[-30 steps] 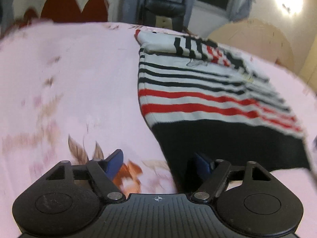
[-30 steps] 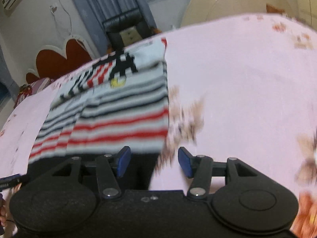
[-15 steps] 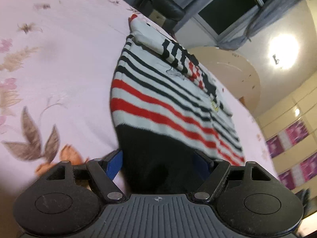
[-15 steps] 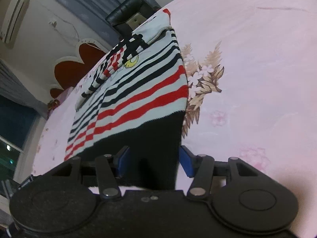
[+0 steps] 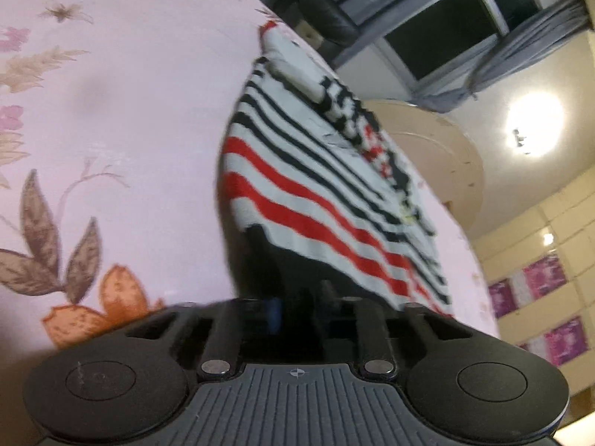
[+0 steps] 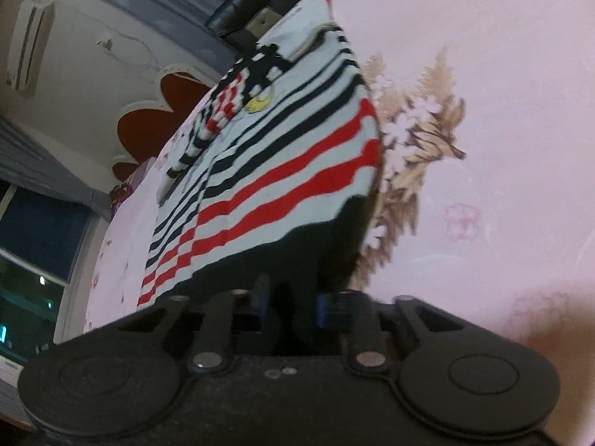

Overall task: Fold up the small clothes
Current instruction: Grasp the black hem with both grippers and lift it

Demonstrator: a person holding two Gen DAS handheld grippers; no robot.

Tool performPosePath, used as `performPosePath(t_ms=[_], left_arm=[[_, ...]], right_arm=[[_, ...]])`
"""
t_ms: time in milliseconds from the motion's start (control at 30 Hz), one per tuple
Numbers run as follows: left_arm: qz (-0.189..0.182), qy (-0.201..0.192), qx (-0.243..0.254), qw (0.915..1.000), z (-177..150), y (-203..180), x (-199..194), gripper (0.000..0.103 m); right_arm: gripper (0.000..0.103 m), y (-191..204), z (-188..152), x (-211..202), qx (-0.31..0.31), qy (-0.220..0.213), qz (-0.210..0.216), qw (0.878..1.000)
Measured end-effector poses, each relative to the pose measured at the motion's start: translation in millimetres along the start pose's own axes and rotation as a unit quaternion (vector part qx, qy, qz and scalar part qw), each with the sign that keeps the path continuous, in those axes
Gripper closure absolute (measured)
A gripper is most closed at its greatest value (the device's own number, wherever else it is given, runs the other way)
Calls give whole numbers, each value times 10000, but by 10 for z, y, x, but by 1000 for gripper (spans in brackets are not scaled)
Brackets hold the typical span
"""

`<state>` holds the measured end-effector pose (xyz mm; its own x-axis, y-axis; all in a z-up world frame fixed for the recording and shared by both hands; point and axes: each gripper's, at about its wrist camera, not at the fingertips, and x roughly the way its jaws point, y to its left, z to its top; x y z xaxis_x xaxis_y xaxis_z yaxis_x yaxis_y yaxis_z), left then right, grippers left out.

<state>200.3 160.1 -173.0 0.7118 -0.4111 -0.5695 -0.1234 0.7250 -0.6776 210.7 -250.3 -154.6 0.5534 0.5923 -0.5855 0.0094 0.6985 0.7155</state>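
Note:
A small knitted sweater (image 5: 316,193) with black and red stripes on white and a black hem lies flat on the pink flowered sheet (image 5: 130,111). My left gripper (image 5: 301,308) sits at the hem's near left corner. Its jaws are closing, the black hem bunched between the blue pads. In the right wrist view the same sweater (image 6: 282,171) stretches away from me. My right gripper (image 6: 292,303) is at the hem's near right corner, jaws closing with black fabric pinched and puckered between them. The pads are mostly hidden by the fabric.
The pink sheet (image 6: 483,111) spreads wide on both sides of the sweater. Beyond the far edge stand a black chair (image 5: 323,15), a round beige board (image 5: 438,148) and a red flower-shaped panel (image 6: 148,122) against the wall.
Both grippers dropped onto the sweater's black hem, rolled, and their jaws came together from wide apart onto the fabric. The hem now puckers up at each corner.

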Motion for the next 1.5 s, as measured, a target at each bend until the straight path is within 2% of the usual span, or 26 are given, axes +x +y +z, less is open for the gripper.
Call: performPosePath(t_ms=[100,200,233,333,433,467,567,600,767,833,900,967,1033,1100,1167,1267,1333,1400,1433,1467,1500], left_arm=[[73,-59,69,9999,-17,-4,-13,94],[201,-90,293,9993,-18,-77,-34,96],[215,-122,366,9990,-13,-112,-52,96],[-42,-353,412,9985,27,-158,-222,97],[34,-337,490,9982,55,-139,-270,97],[143,-252,515,9983,52,-109,-242,97],[292,-152,456,9984,12,-24,-200,97],[218,-245,431,9985,1,-29,-238,97],[-216,-723,373,9965,-6,-87,-439,98],[163,-508,416,9977,-2,-53,-371,98],[413,-234,380,9982,-39,18,-263,98],[286,-252,245,9990,-77,70,-257,98],[158,-258,12,9995,-98,121,-276,97],[163,-309,-75,9994,-123,136,-295,97],[127,-306,-185,9993,-139,159,-287,91],[-6,-308,-287,9991,-125,172,-257,77],[-170,-322,-352,9987,-97,130,-191,58],[-144,-333,-265,9990,-72,66,-143,57],[-107,-314,-166,9993,-64,19,-103,58],[-79,-278,-34,9996,-59,-22,-66,65],[40,-201,56,9998,-54,-43,-33,98]], right_arm=[[96,-54,27,-3,75,61,17,10000],[96,12,42,-11,-130,103,-27,9999],[96,26,45,-11,-150,106,9,9998],[96,51,64,-83,-96,-11,231,9997],[96,38,81,-167,-38,-111,441,9990],[96,28,84,-160,-64,-113,417,9990],[96,5,73,-99,-207,23,-37,9998],[96,21,59,-107,-278,27,-111,9995],[97,128,79,-372,-373,-384,299,9981],[97,106,95,-393,-461,-425,236,9978],[97,-9,107,-272,-373,-171,-109,9991],[97,-94,88,-188,-220,-24,-262,9994],[96,-142,64,-195,40,-10,-83,10000],[89,-166,49,-202,190,-14,16,9998],[83,-197,37,-201,285,-26,108,9995],[81,-233,39,-182,417,-33,211,9989],[79,-240,53,-157,488,-43,263,9985],[77,-242,75,-123,549,-42,299,9980],[77,-238,82,-112,572,-38,303,9979],[77,-236,90,-103,573,-29,294,9979],[85,-223,98,-88,549,-4,273,9981]])
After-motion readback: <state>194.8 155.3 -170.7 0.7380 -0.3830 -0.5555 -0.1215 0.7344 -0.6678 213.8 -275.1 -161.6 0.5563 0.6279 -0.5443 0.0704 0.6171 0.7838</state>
